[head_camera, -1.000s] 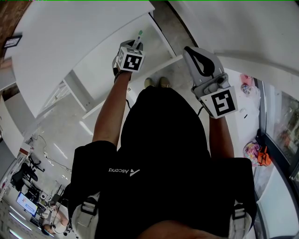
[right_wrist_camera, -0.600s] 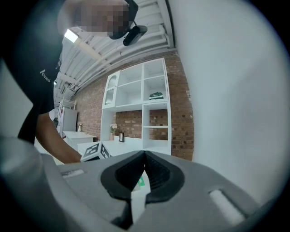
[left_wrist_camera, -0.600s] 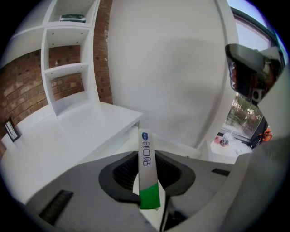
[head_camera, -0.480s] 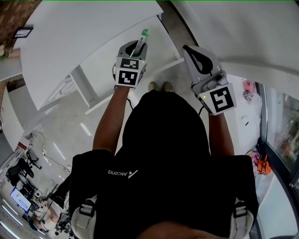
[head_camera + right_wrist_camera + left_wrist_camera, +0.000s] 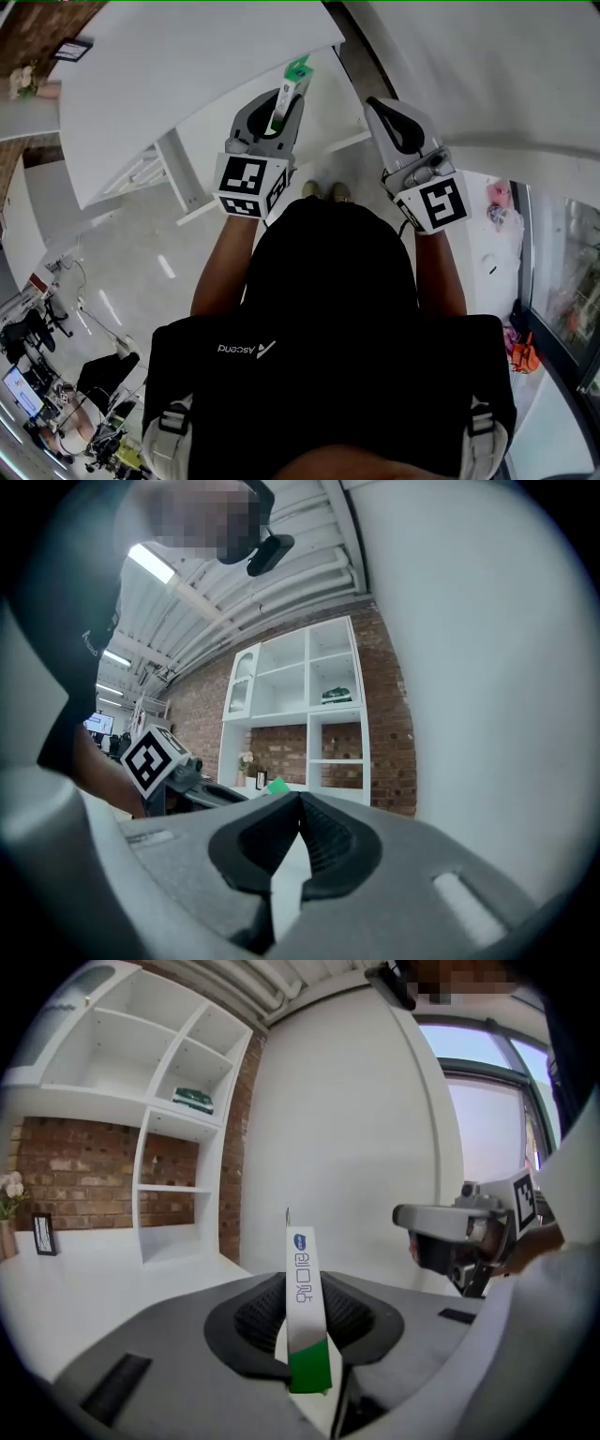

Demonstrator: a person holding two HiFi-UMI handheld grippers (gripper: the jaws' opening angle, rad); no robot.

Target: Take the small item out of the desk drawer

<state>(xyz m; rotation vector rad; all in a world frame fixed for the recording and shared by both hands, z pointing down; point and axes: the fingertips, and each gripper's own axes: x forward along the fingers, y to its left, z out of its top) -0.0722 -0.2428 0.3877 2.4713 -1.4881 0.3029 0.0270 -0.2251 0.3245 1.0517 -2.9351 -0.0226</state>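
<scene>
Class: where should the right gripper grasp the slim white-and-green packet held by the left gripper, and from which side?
Probably the end of the slim white-and-green packet jutting past the left gripper, approached from the right: only that part is free.

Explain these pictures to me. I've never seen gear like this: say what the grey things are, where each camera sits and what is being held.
A person stands over a white desk, holding a grey hand tool in each hand. Each tool ends in tongs and carries a cube with square markers. One picture looks steeply down from a camera on the person's head. The other two come from cameras riding on the tools, each looking along its own tongs. The left tongs are shut on a slim white packet with a green end. The right tongs are shut with nothing between them.
</scene>
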